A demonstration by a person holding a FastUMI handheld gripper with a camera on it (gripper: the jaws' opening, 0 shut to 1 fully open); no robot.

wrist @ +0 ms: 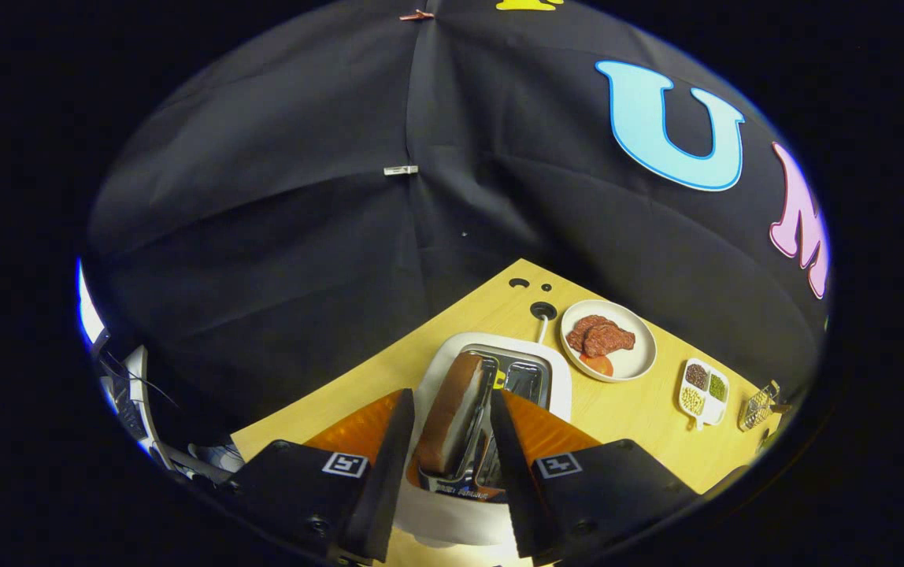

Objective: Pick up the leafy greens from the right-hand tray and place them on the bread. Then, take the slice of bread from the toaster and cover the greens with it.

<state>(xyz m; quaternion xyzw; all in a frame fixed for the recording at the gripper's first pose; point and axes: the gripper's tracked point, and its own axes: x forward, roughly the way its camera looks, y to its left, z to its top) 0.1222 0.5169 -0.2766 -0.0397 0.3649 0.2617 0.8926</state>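
While the gripper (450,417) hangs over the toaster (491,394), its two fingers stand apart on either side of the slice of bread (452,409), which sits upright in a toaster slot between them; whether either finger touches the slice cannot be told; the toaster rests on a wooden table (625,425); just beyond it lies a round plate (641,354) holding pieces of meat (598,337) and a tomato slice (598,365); farther off to the side sits a small divided dish (704,390) of beans.
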